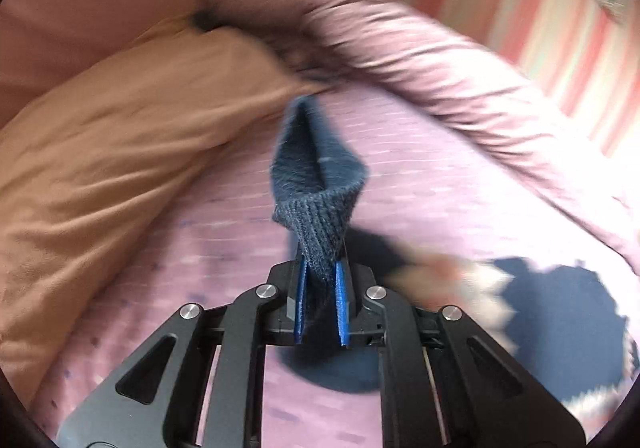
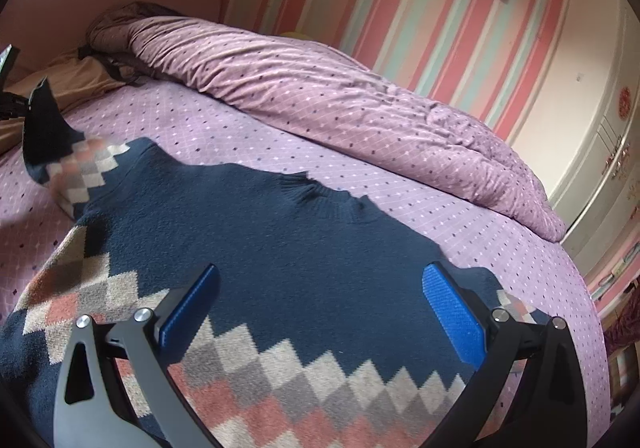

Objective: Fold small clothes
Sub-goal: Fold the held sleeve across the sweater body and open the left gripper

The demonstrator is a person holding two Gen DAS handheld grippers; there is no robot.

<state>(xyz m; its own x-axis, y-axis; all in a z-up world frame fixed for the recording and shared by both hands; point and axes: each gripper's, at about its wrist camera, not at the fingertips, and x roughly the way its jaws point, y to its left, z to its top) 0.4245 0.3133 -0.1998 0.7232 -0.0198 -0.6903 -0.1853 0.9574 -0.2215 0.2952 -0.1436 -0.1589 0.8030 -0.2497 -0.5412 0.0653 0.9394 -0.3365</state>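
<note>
Holding the cuff [image 1: 316,236] pinched, the left tool [image 1: 320,304] lifts the sleeve [image 2: 60,152] off the bed [image 2: 320,152]. The jumper [image 2: 260,240] lies flat, collar toward the duvet [image 2: 340,96]. Its body sits rightward of that sleeve, so I'd guess the fold goes that way. The right tool [image 2: 320,312] hovers wide over it.
</note>
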